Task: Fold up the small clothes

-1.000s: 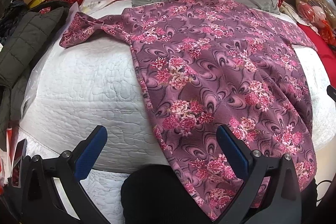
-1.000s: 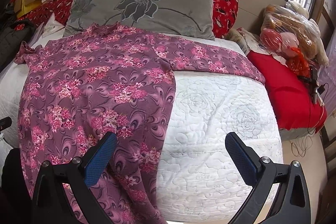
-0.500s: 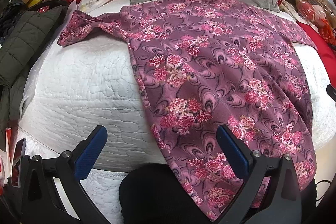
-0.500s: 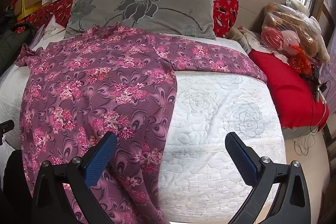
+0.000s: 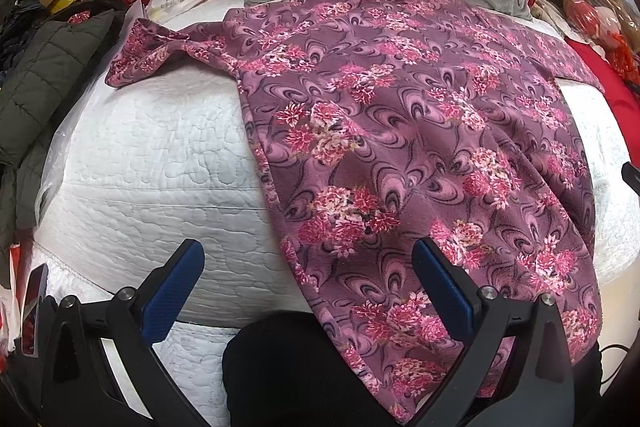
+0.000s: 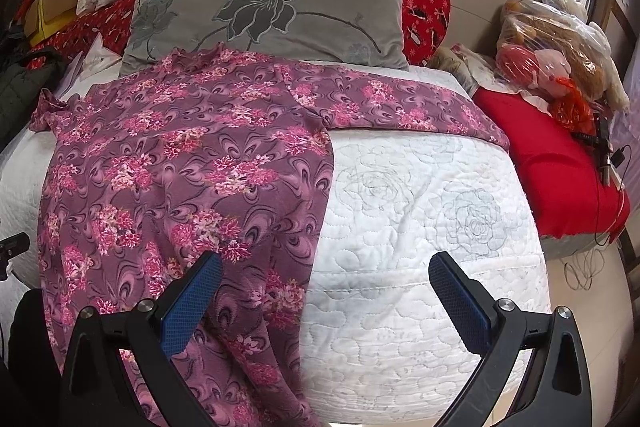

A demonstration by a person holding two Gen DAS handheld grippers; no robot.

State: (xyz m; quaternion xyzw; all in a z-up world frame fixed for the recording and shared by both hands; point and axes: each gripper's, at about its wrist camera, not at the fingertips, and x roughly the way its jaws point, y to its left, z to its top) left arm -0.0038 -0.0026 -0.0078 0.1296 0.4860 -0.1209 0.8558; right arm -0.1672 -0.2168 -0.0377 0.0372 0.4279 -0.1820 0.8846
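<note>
Across the white quilted mattress the purple floral-print knit top lies flat with its hem draped over the near edge, and since the left gripper and right gripper both hover wide and empty, a one-layer pinch there could drag it off
</note>
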